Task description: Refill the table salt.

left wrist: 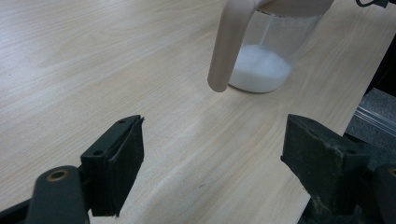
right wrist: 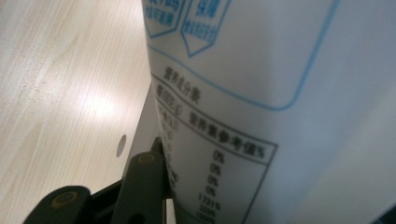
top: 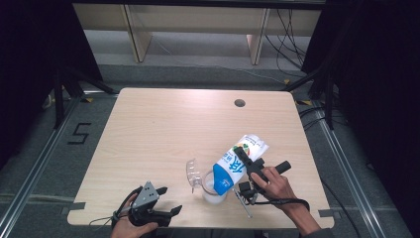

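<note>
Glossy printed pouch (top: 237, 162), clear jug (top: 214, 188)

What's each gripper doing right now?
Left gripper: open, empty, resting near the jug.
Right gripper: shut on the bag, tilted over the jug.

High view: fixed above near edge, faces forward and down over whole bench (top: 148, 129). Left tool view: low, near bench, faces the cup (left wrist: 261, 70). Right tool view: pressed close against the bag (right wrist: 289, 93). All share bench surface.

The bag (right wrist: 261, 93) carries a printed table with several "0%" entries; the floor marking (top: 79, 134) reads "5".
</note>
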Demonstrator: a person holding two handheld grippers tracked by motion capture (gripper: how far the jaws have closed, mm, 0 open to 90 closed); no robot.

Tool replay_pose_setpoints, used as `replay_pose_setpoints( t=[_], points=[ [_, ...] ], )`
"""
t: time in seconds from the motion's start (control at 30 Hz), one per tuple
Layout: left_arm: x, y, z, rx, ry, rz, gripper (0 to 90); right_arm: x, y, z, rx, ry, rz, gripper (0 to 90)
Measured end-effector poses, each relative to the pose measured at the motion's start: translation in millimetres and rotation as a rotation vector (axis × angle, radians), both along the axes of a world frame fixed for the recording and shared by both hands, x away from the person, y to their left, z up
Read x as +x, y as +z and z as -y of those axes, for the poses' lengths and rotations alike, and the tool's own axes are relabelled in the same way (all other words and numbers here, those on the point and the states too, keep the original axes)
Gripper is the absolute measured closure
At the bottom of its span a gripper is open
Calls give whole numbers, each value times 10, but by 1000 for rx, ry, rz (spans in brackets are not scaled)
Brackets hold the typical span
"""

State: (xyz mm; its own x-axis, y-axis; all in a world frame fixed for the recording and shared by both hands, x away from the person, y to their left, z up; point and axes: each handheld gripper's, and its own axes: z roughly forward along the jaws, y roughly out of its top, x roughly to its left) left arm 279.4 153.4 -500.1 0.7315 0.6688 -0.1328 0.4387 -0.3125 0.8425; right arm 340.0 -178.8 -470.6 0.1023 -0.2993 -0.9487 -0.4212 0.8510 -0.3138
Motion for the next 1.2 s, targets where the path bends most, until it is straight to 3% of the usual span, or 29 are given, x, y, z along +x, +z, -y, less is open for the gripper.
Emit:
replay_pose_setpoints(
  t=[0.07, 0.1, 0.17, 0.8, 0.87, 0.9, 0.97, 1.0, 1.2],
  points=[
    [-1, 0, 1, 1, 0, 1, 203, 5, 14, -8, -15, 15, 14, 620],
    [-1, -1, 2, 0, 1, 1, 203, 7, -16, 7, 12, -2, -7, 620],
    [1, 1, -1, 3, -3, 5, 203, 1, -26, 16, 10, -15, -13, 621],
    [0, 1, -1, 3, -3, 5, 203, -6, -26, 13, 10, -15, -5, 629],
    [0, 2, -2, 4, -3, 5, 203, -5, -26, 11, 9, -13, -8, 631],
    [0, 2, -2, 3, -3, 5, 203, -4, -6, -1, -18, 0, 8, 632],
    [-1, 1, -1, 1, -1, 2, 203, -4, -32, 6, 15, -9, -2, 634],
    [1, 3, -3, 5, -4, 6, 203, -6, -12, -1, -19, 0, 8, 635],
    [0, 3, -3, 2, -3, 1, 203, -5, -7, -3, -14, 4, 10, 642]
  ],
)
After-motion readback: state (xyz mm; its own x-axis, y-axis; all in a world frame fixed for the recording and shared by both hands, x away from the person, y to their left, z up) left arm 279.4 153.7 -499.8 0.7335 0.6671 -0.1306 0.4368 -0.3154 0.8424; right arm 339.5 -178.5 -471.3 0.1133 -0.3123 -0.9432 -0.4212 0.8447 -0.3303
